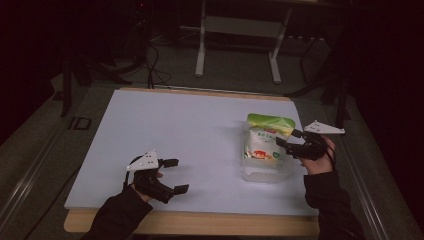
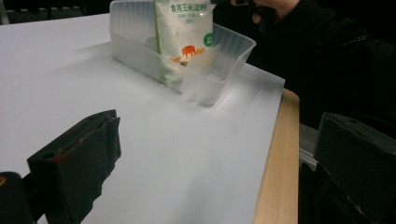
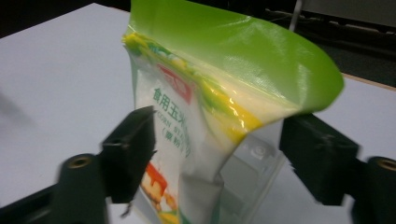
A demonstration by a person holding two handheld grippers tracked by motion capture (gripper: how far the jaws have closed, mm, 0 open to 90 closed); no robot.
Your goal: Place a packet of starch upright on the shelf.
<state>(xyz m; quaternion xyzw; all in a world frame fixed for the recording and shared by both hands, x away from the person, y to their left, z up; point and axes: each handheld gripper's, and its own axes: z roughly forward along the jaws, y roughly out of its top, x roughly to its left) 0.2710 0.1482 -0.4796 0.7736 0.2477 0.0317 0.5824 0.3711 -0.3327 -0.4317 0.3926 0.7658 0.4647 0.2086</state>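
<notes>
A bag of white powder (image 1: 265, 137) with a green top and a red label stands upright in a clear plastic bin (image 1: 265, 176) at the right of the white table. My right gripper (image 1: 289, 138) reaches in from the right at the bag's upper part. In the right gripper view the right gripper (image 3: 217, 154) has its jaws set wide on either side of the bag (image 3: 224, 70), and the pads do not squeeze it. My left gripper (image 1: 177, 175) rests open near the front left edge, nothing between its jaws. In the left gripper view, the bag (image 2: 182, 32) and bin (image 2: 210, 84) stand far off.
The white tabletop (image 1: 175, 120) has a wooden front edge (image 2: 280, 158). Beyond the table's far side stand the legs of a metal frame (image 1: 237, 45), with cables on the floor. The surroundings are dark.
</notes>
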